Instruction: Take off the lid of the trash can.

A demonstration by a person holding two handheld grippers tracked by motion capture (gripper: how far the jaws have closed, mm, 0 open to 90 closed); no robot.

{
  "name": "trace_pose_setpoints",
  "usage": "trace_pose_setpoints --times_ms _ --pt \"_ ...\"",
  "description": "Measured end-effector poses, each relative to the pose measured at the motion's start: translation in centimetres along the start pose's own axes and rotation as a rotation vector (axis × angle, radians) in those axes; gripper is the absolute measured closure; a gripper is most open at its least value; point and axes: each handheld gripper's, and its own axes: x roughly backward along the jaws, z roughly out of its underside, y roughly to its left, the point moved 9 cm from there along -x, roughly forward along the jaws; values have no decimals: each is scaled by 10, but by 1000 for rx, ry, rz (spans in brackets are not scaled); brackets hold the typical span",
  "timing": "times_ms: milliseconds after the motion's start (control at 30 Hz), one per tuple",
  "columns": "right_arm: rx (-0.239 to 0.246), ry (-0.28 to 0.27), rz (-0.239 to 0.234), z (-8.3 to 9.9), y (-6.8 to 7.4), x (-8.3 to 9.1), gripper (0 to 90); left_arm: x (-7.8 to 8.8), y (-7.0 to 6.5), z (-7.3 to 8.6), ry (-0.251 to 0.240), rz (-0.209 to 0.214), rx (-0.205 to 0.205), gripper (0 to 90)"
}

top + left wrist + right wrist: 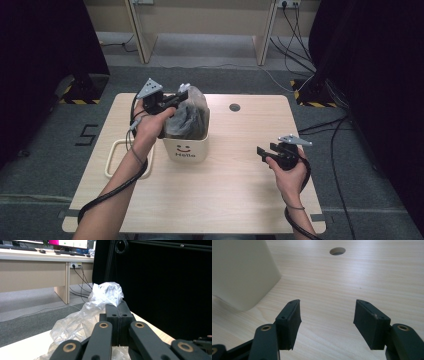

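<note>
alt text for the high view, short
The left gripper, shut on a clear plastic bag, holds it in a white bin on a wooden table. The right gripper hovers open nearby.

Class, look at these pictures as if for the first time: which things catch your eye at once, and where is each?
First comes the crumpled clear plastic bag bulging out of the white bin with the smiley face, left of the table's middle. The left gripper pinches the bag's top, jaws shut on the film. At the table's right, the right gripper hovers with open jaws and nothing between them.
</note>
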Motion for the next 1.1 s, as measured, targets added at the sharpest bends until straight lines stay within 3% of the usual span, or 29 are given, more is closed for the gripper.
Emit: trace_pose_setpoints --times_ms 500,1100 --pt "-49 -28 21 37 -17 7 416 4 -3 -11 -49 -2 -11 899" --pt "-42 -68 41 61 -39 10 380 11 -7 -31 -96 2 -40 899"
